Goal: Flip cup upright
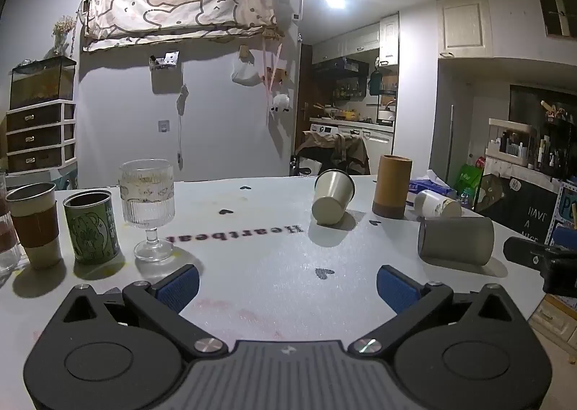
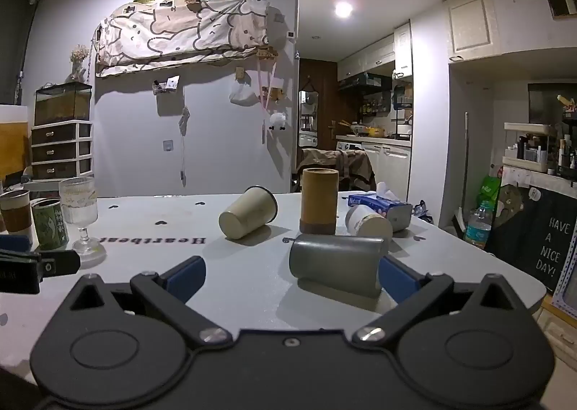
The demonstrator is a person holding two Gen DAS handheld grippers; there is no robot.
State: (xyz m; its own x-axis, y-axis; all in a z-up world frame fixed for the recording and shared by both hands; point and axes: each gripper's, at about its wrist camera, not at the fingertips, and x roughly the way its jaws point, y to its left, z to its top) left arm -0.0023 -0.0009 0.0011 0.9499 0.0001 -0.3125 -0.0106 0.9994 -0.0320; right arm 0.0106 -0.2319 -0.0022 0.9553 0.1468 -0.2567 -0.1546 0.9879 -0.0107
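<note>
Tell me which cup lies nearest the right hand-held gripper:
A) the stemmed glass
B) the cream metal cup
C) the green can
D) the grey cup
D: the grey cup lies on its side just ahead of the open right hand-held gripper, close to its right finger, while the cream metal cup lies farther back.

The table (image 2: 151, 229) reads "Heartbeat" (upside down, partly hidden); the black board (image 2: 550, 251) reads "HAVE A NICE DAY!"
</note>
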